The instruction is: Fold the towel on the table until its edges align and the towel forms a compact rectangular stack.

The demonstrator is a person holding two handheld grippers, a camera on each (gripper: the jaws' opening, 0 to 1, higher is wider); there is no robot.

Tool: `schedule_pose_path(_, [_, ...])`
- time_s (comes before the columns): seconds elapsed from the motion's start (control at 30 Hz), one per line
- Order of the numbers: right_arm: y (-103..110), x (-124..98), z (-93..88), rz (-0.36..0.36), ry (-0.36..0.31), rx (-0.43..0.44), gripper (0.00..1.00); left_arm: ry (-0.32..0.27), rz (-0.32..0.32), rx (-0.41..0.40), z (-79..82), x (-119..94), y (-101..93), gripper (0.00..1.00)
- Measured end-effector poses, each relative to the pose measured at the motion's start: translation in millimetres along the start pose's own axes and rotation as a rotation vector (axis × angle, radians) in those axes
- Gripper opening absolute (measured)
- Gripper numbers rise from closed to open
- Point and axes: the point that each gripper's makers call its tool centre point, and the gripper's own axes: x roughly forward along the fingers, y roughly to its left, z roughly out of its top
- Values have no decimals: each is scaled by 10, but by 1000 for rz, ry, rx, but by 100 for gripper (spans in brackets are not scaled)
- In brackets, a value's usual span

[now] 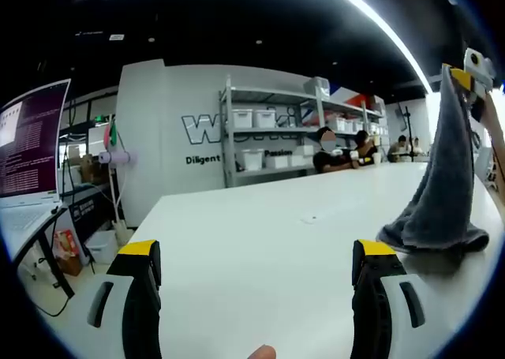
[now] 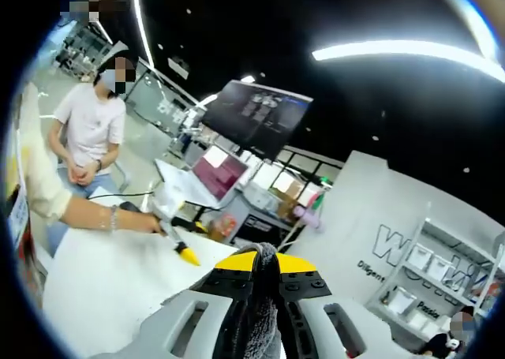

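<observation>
Right gripper view: one tool pinches one grey towel.

A lab workspace: white table, storage shelves of bins, monitors.

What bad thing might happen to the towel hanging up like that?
The grey terry towel hangs from the right gripper by one pinched bit, so it might slip out. Its bunched bottom sits near the white table's edge and may slide off. The left gripper is open, holding nothing.
</observation>
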Motion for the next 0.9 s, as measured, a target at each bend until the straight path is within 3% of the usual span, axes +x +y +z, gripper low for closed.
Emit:
schedule_pose_path(0.23, [793,79,-265,187,41,90,3,4,-2,3,-7,8,-13,99])
schedule_pose_path(0.43, [1444,142,-634,342,128,166,3,3,-3,1,-6,10,-11,99])
schedule_pose_path(0.57, [1908,154,-984,441,206,213,3,2,-4,1,-6,9,-19,99])
schedule_pose_path(0.73, [2179,127,-1174,495,254,281,4,-1,-4,-3,-3,9,-7,99])
schedule_pose_path(0.9, [2392,88,-1372,528,321,246,4,-2,-6,-2,-5,15,-15,99])
